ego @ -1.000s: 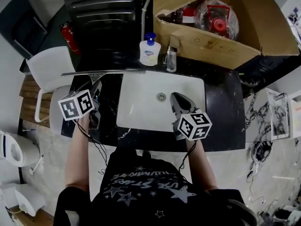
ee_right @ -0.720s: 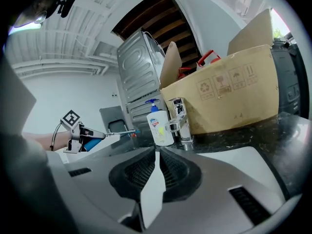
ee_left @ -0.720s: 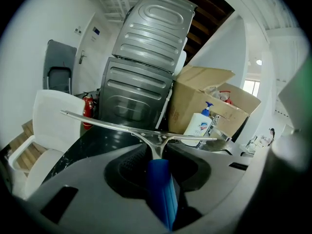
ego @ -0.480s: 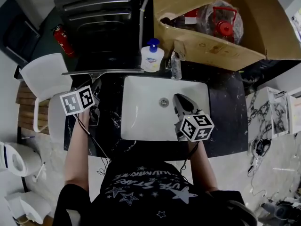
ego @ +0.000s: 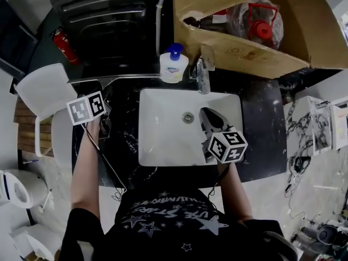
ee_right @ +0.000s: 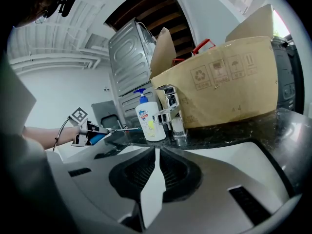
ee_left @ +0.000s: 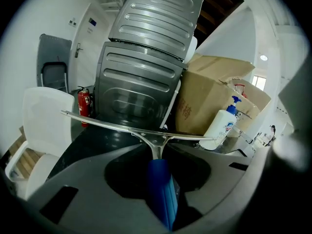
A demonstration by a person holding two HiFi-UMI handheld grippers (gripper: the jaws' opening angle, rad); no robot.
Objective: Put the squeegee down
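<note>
The left gripper (ee_left: 160,156) has its jaws partly closed on the blue handle of the long metal-bladed squeegee (ee_left: 157,141), whose blade spans the back of the black marbled counter (ego: 261,124) beside the white pump soap bottle (ego: 173,67); the right gripper (ee_right: 156,152), jaws together and empty, hangs over the white rectangular sink (ego: 163,129)

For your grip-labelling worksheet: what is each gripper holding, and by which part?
Left gripper clamps the squeegee by its blue handle; right gripper holds nothing, jaws together.
</note>
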